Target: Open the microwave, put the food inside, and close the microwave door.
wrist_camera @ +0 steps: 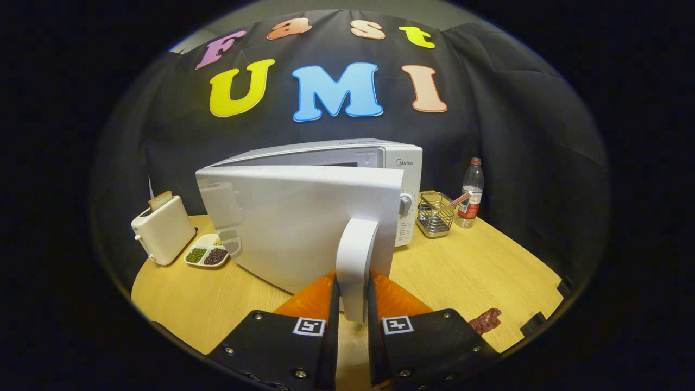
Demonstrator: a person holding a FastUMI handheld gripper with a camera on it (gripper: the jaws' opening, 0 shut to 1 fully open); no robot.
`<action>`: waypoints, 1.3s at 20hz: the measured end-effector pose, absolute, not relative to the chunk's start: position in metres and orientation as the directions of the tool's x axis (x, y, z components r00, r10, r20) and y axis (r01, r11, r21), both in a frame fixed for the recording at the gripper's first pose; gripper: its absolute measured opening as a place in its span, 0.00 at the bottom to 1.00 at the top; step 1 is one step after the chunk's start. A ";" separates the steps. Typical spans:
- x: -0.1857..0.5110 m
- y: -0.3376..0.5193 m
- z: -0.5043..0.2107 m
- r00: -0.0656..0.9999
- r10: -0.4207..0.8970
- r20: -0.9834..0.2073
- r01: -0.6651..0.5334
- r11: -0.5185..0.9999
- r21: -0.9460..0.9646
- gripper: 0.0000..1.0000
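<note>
wooden desk | fingers clamp the door handle | microwave door half open | food waits beside them

A pale wooden tabletop with a curved near edge carried everything. A white box-shaped microwave stood at its middle, its door swung out. Beside it, on the control-panel side, sat a small wire-mesh metal basket, and just past that a clear plastic bottle with a red cap and label. On the other side stood a cream toaster (a slice poking from its slot), with a white divided dish of green and dark beans next to it. A dark reddish-brown strip of food lay flat near the fingers.
</note>
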State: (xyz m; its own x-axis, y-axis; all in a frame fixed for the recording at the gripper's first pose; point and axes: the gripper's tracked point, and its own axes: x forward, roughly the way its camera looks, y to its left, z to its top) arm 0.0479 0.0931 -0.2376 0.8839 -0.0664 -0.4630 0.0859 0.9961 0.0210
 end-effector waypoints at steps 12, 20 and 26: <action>-0.029 0.170 -0.232 0.895 -0.020 -0.445 0.029 1.000 0.013 0.25; -0.066 0.236 -0.236 0.893 0.089 -0.440 -0.126 0.990 -0.056 0.26; -0.085 0.283 -0.241 0.870 0.177 -0.460 -0.229 0.972 -0.060 0.26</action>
